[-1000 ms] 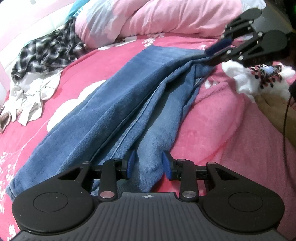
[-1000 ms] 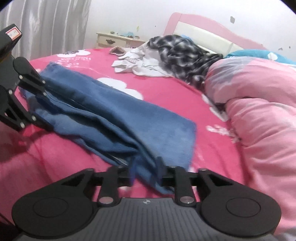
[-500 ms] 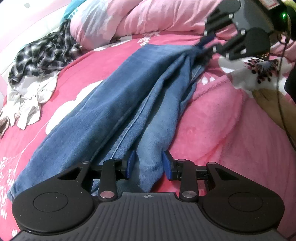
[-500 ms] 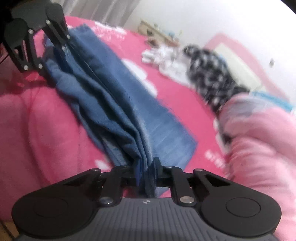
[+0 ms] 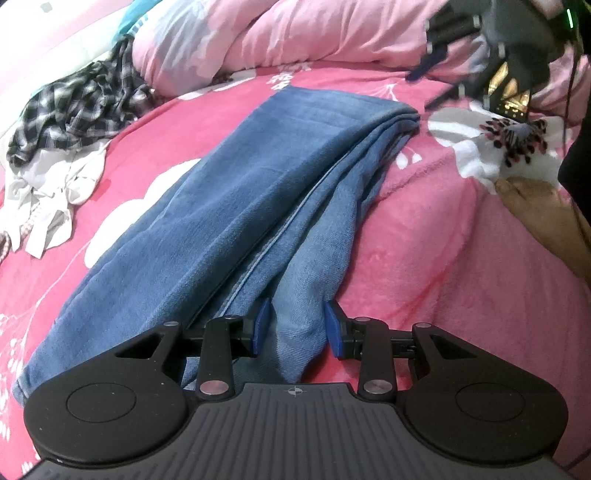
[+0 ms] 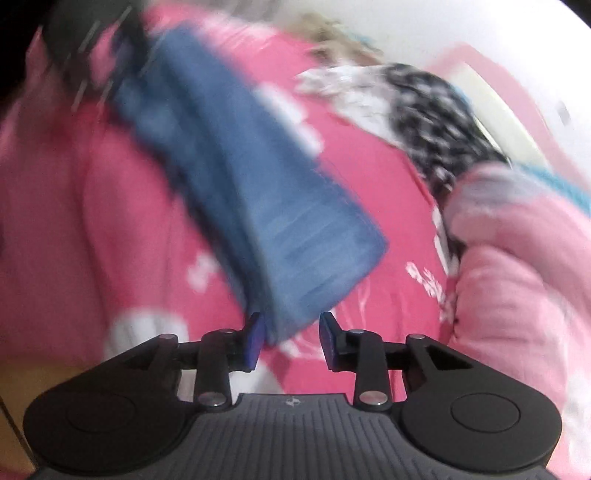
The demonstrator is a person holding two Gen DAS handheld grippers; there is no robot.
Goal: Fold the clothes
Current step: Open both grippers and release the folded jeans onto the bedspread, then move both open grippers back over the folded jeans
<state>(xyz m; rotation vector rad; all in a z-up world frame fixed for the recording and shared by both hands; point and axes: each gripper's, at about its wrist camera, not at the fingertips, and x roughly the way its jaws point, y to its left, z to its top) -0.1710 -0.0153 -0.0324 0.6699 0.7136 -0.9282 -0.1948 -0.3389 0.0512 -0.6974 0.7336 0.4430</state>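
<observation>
I'm looking across a bed (image 5: 436, 236) covered by a hot-pink sheet (image 5: 229, 99) printed with white flowers. Behind the bed, a pale pink padded headboard (image 6: 495, 110) stands against a plain white wall (image 6: 461, 26). A soft pink quilt (image 5: 317, 33) is bunched along the headboard end of the bed. Just beside the quilt lies a crumpled black-and-white checked garment (image 5: 77, 107), with white clothing (image 5: 55, 192) heaped next to it. The light is even. The right wrist view is blurred.
</observation>
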